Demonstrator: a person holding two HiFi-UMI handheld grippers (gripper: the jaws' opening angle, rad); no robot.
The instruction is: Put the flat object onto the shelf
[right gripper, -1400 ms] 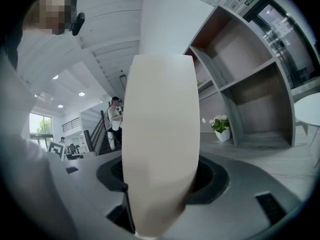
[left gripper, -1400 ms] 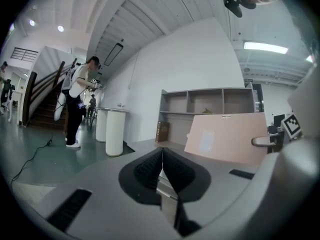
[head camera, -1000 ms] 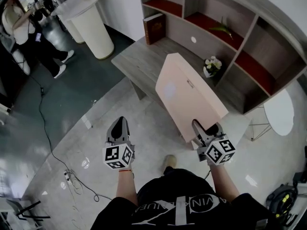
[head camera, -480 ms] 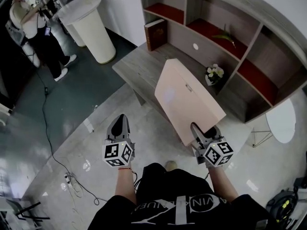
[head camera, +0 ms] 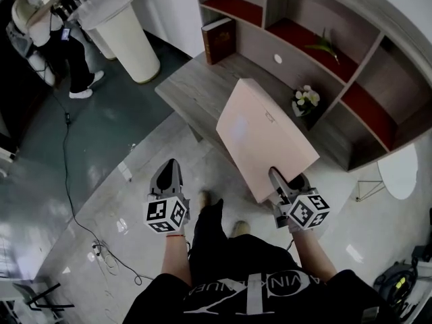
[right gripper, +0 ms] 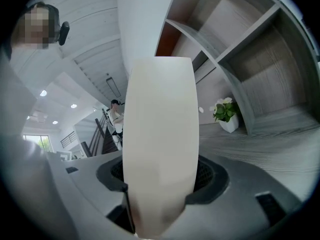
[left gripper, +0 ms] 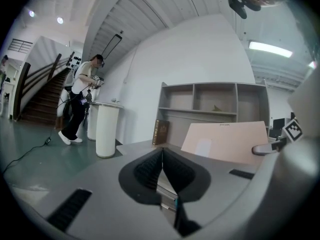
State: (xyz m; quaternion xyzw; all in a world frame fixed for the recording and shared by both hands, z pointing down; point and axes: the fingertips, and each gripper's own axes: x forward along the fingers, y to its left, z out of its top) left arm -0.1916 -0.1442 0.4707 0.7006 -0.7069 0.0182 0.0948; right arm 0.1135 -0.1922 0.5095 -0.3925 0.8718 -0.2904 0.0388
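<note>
A flat, pale pink box is held up edge-on in front of the grey shelf unit, above the low wooden ledge. My right gripper is shut on its near corner; in the right gripper view the box fills the gap between the two pads. My left gripper hangs over the floor at the left, shut, with nothing between its pads. From the left gripper view the pink box shows at the right before the shelf.
A brown book leans at the ledge's left end. A small pot of white flowers stands on the ledge beside the box. A white ribbed pedestal and a person are at the far left. A cable trails over the floor.
The view has shifted a little toward the shelf, and a leg has stepped forward between the grippers. Both grippers keep their hold and spacing.
</note>
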